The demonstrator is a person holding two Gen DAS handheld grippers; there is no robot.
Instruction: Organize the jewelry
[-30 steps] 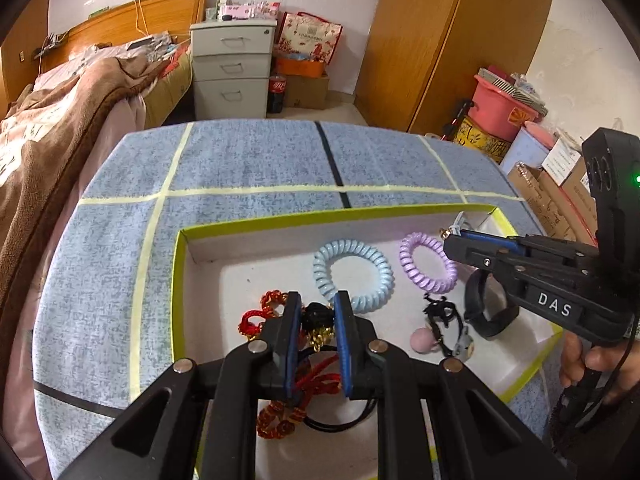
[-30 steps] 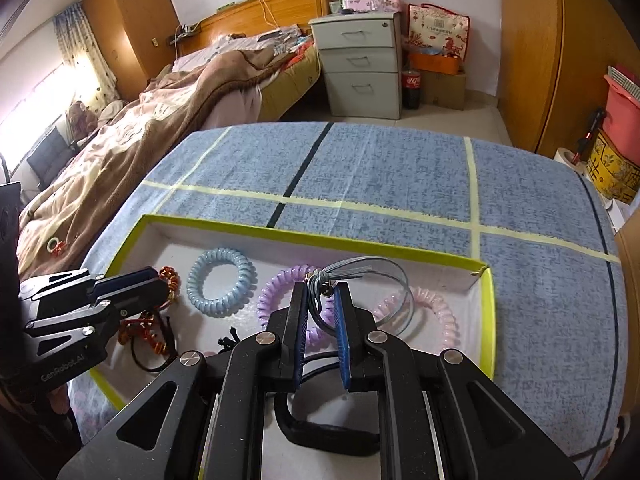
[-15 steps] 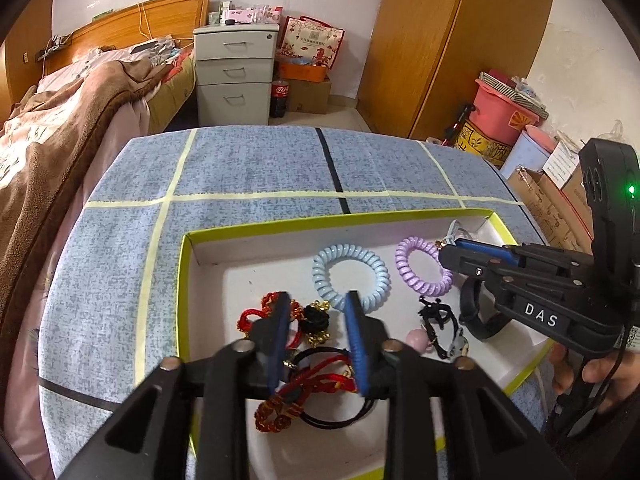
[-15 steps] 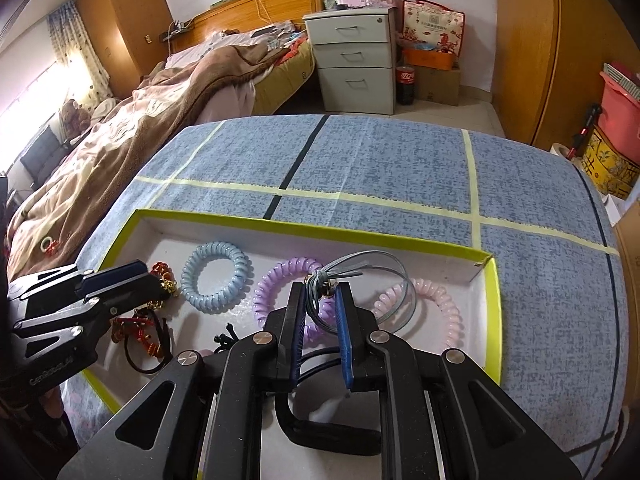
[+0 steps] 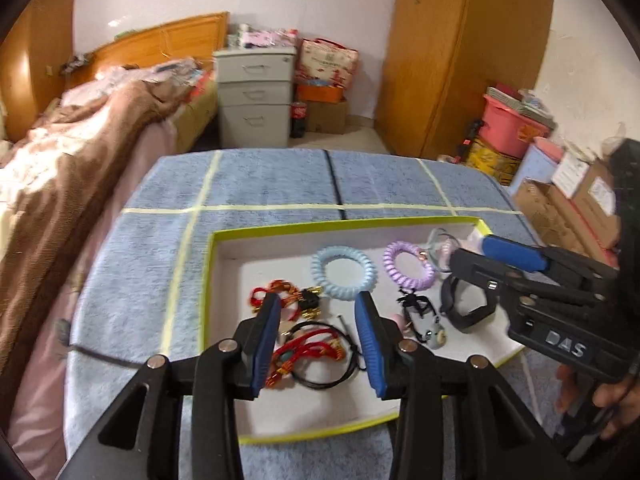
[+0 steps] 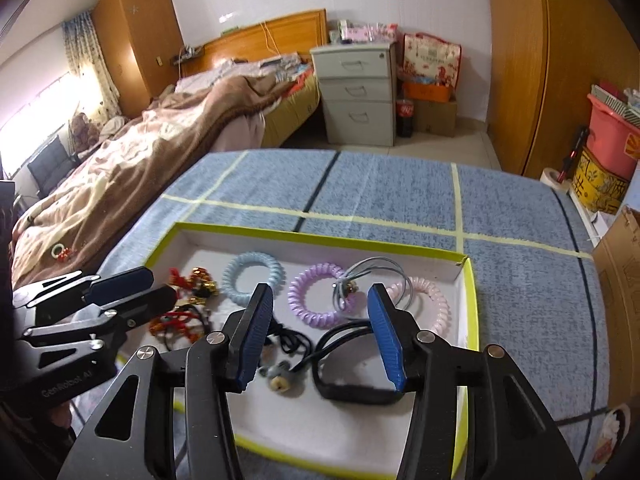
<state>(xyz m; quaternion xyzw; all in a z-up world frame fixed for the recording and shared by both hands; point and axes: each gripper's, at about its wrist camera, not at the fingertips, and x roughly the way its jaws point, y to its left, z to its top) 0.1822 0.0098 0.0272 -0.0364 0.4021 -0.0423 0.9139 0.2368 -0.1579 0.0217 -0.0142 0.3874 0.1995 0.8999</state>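
Both hand-held grippers [image 5: 318, 312] [image 6: 320, 312] risen, jaws opening, empty, tray [image 6: 472, 304] front edge hidden

White letters "DAS" stand on the black body of the right tongs [image 5: 472, 254]. "GenRobot AI" is printed small on the left tongs [image 6: 160, 288].
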